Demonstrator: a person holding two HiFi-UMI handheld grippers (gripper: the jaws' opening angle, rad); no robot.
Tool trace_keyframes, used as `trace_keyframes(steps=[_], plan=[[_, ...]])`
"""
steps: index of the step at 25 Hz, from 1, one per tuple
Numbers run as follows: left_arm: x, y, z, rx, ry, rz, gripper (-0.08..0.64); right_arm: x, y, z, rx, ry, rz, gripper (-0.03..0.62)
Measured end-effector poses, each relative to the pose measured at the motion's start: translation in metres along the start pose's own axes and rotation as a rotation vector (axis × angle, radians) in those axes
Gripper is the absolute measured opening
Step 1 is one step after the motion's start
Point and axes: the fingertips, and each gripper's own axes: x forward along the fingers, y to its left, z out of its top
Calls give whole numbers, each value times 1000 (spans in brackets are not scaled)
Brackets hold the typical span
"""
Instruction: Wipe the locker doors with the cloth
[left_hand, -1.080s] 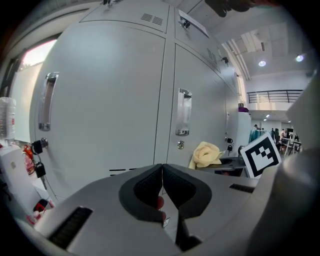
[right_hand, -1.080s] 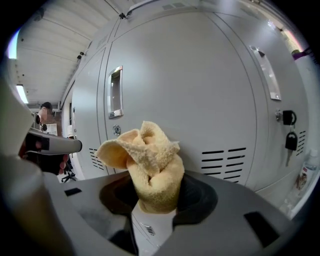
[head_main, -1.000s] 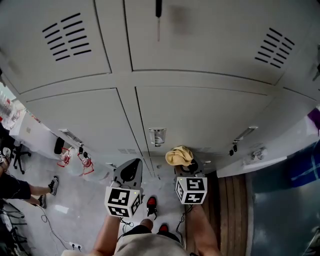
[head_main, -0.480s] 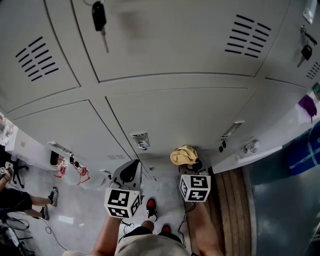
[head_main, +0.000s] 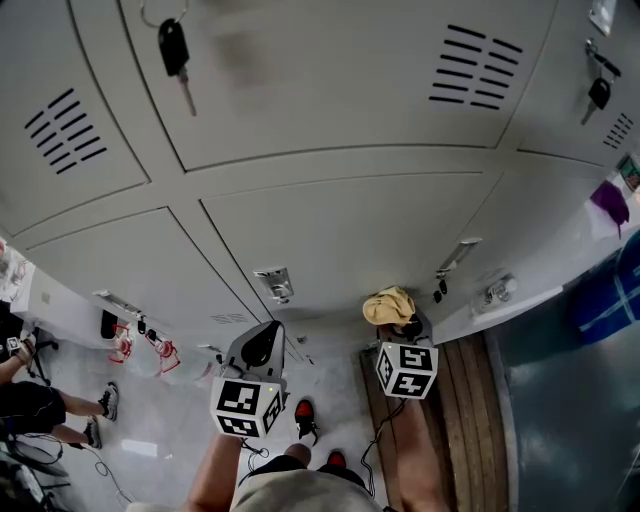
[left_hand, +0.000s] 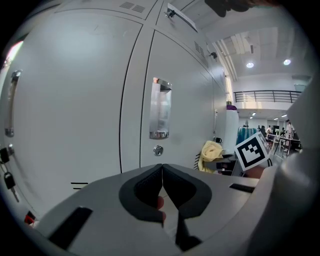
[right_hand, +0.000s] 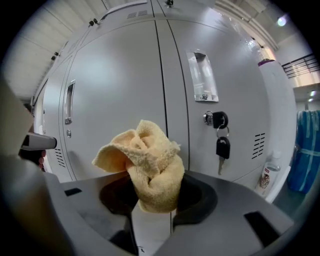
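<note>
Grey locker doors (head_main: 340, 230) fill the head view and both gripper views. My right gripper (head_main: 398, 322) is shut on a bunched yellow cloth (head_main: 389, 305), which stands up between its jaws (right_hand: 150, 167) a short way off a lower door (right_hand: 120, 100). My left gripper (head_main: 258, 352) hangs lower left, jaws shut with nothing between them (left_hand: 162, 172), facing a door with a recessed handle (left_hand: 160, 110). The cloth (left_hand: 210, 152) shows at the right of the left gripper view.
A key (head_main: 176, 55) hangs from the upper door's lock, another key (right_hand: 222, 145) from a lock right of the cloth. Recessed handles (head_main: 274, 284) sit on the lower doors. A wooden bench (head_main: 460, 420) stands at right. People stand at far left (head_main: 30, 410).
The view has swung left and up along the lockers. My right gripper with the cloth has shifted right and slightly forward; the left gripper has stayed put.
</note>
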Motion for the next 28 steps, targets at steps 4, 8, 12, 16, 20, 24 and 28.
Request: trace_keyframes(steps=[4,8,12,16,20,24,28], plan=[[0,0,1,4,-1,-5,23,0,-6,0,6,0,-16,184],[-2,0,0,5,-2,-8,23,-1,-5,-1,7,1,-15,184],[-6,-3,1,7,-8,-11,23,-8,1,0,4,-3,-6,184],[-16,-8,4,8,-21,-13,23,-26,11,6,-7,-23,12,184],[-30,-14,7,5,-41,-9,23,-50,23,13,-25,-52,37,184],[-52,-26,10,4,-68,-1,23,-83,35,20,-48,-83,67,184],[-80,-39,12,4,-99,13,23,-119,46,29,-71,-127,97,184]])
